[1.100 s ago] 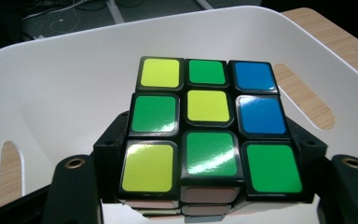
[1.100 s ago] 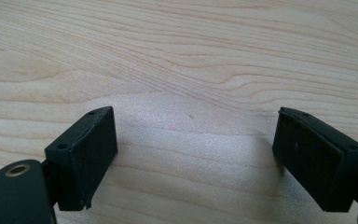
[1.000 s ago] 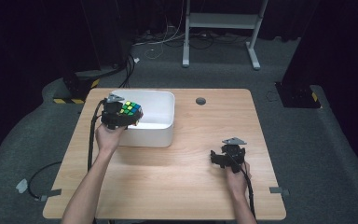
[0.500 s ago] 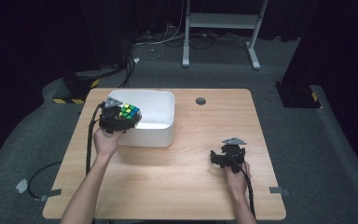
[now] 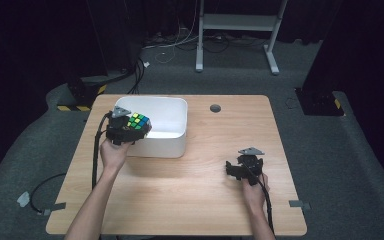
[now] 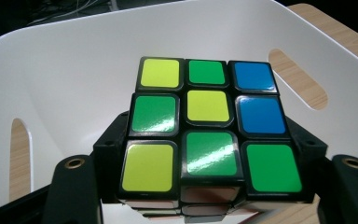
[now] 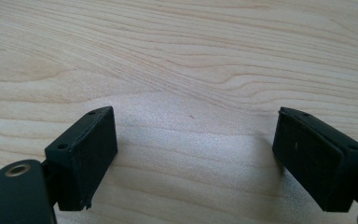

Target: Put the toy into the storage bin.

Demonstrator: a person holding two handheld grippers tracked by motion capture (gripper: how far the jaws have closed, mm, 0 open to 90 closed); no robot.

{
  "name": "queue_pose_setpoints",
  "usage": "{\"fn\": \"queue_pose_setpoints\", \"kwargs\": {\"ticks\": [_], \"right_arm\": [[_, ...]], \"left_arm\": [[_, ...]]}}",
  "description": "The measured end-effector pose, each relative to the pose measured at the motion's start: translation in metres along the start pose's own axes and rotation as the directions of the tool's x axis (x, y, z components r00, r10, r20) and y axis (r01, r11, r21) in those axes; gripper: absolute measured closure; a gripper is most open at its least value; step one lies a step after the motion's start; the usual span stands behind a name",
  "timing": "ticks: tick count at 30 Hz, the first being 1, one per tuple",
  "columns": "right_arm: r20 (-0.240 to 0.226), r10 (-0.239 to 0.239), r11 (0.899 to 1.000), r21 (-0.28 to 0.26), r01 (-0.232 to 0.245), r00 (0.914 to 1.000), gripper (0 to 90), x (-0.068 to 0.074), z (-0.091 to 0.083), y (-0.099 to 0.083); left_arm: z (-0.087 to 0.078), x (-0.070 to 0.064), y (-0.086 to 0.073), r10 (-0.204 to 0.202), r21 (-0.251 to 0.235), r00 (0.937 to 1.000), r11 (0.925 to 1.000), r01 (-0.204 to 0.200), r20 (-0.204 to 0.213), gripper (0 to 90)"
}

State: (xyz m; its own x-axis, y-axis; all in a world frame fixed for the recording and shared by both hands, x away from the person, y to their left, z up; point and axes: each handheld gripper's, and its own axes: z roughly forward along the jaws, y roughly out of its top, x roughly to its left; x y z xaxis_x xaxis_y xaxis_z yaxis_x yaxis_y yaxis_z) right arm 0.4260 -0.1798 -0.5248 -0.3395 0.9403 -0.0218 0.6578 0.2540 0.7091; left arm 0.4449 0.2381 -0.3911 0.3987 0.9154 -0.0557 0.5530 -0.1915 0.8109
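Observation:
A scrambled puzzle cube (image 5: 139,122) with green, yellow and blue stickers on top is held in my left gripper (image 5: 130,131), which is shut on it above the near-left corner of the white bin (image 5: 169,141). In the left gripper view the cube (image 6: 209,130) sits between the black jaws, over the bin's inside (image 6: 74,79). My right gripper (image 5: 239,169) rests low over the wooden table (image 5: 180,195) at the right, open. Its fingers (image 7: 86,151) stand wide apart with bare wood between them.
The bin has slot handles in its walls (image 6: 297,77). A round grommet hole (image 5: 215,108) lies in the table behind the bin's right side. Cables trail from both grippers. Beyond the table are a dark floor and a white stand's legs (image 5: 240,30).
The left gripper with the cube has drifted slightly toward the near-left edge of the bin. The right gripper has stayed put.

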Motion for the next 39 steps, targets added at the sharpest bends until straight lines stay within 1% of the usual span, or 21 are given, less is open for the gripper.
{"fn": "queue_pose_setpoints", "kwargs": {"ticks": [8,12,13,18,19,21,22,25,27,29,30,31,33,34,35,38,39], "right_arm": [[0.000,0.000,1.000,0.000,0.000,1.0000,13.8,0.000,0.000,0.000],[0.000,0.004,1.000,0.001,-0.004,1.0000,13.8,0.000,0.000,0.000],[0.000,0.000,1.000,0.000,0.000,1.0000,13.8,0.000,0.000,0.000],[0.000,0.004,1.000,0.001,-0.004,1.0000,13.8,0.000,0.000,0.000],[0.000,0.000,1.000,0.000,0.000,1.0000,13.8,0.000,0.000,0.000],[0.000,0.000,1.000,0.000,0.000,1.0000,13.8,0.000,0.000,0.000],[-0.002,0.002,1.000,0.001,-0.002,1.0000,13.7,0.000,0.000,0.000],[-0.003,0.000,1.000,0.001,0.000,1.0000,13.7,0.000,0.000,0.000],[-0.005,0.000,1.000,0.001,0.000,1.0000,13.6,0.001,0.000,0.000],[-0.005,-0.001,1.000,0.002,0.001,1.0000,13.7,0.001,0.000,0.000],[-0.005,-0.001,1.000,0.002,0.001,1.0000,13.6,0.001,0.000,0.000],[-0.005,-0.001,1.000,0.001,0.001,1.0000,13.6,0.001,0.000,0.000],[-0.005,-0.001,1.000,0.002,0.001,1.0000,13.6,0.001,0.000,0.000],[-0.005,-0.001,1.000,0.001,0.001,1.0000,13.6,0.001,0.000,0.000],[-0.005,-0.001,1.000,0.001,0.001,1.0000,13.6,0.001,0.000,0.000],[-0.005,-0.001,1.000,0.001,0.001,1.0000,13.7,0.001,0.000,0.000],[-0.005,-0.001,1.000,0.002,0.001,1.0000,13.7,0.001,0.000,0.000]], "left_arm": [[0.001,0.001,0.000,-0.001,0.003,1.0000,1.0000,0.001,-0.003,33.4],[0.003,0.000,-0.001,-0.001,0.017,1.0000,0.9999,0.001,-0.010,33.3],[0.003,0.000,-0.001,0.005,0.019,1.0000,0.9998,-0.005,-0.006,33.0],[0.004,-0.001,-0.001,0.004,0.019,1.0000,0.9998,-0.004,-0.004,32.5],[0.003,-0.001,-0.001,0.003,0.005,1.0000,1.0000,-0.003,-0.002,32.8],[0.001,-0.001,0.000,-0.002,-0.006,1.0000,1.0000,0.002,-0.002,32.4],[-0.001,-0.002,0.001,0.004,-0.013,1.0000,0.9999,-0.004,-0.008,31.0],[-0.004,-0.001,0.001,0.006,-0.019,0.9999,0.9998,-0.006,-0.008,30.0],[-0.006,0.000,0.000,-0.003,-0.024,1.0000,0.9997,0.003,-0.008,28.4],[-0.007,0.000,0.000,-0.002,-0.024,1.0000,0.9997,0.002,-0.008,28.2],[-0.005,-0.001,0.000,-0.031,-0.050,0.9995,0.9983,0.030,-0.008,27.8],[-0.008,0.001,0.001,-0.006,-0.029,1.0000,0.9995,0.006,-0.004,27.6],[-0.009,0.001,0.001,-0.008,-0.032,1.0000,0.9995,0.008,-0.003,27.4],[-0.009,0.000,0.000,-0.031,-0.059,0.9995,0.9978,0.031,-0.006,27.3],[-0.013,0.002,0.000,-0.007,-0.043,1.0000,0.9990,0.007,0.000,27.1],[-0.017,0.002,0.000,-0.009,-0.055,1.0000,0.9985,0.009,0.002,26.8],[-0.017,0.001,0.000,-0.034,-0.077,0.9994,0.9964,0.034,0.003,26.7]]}}
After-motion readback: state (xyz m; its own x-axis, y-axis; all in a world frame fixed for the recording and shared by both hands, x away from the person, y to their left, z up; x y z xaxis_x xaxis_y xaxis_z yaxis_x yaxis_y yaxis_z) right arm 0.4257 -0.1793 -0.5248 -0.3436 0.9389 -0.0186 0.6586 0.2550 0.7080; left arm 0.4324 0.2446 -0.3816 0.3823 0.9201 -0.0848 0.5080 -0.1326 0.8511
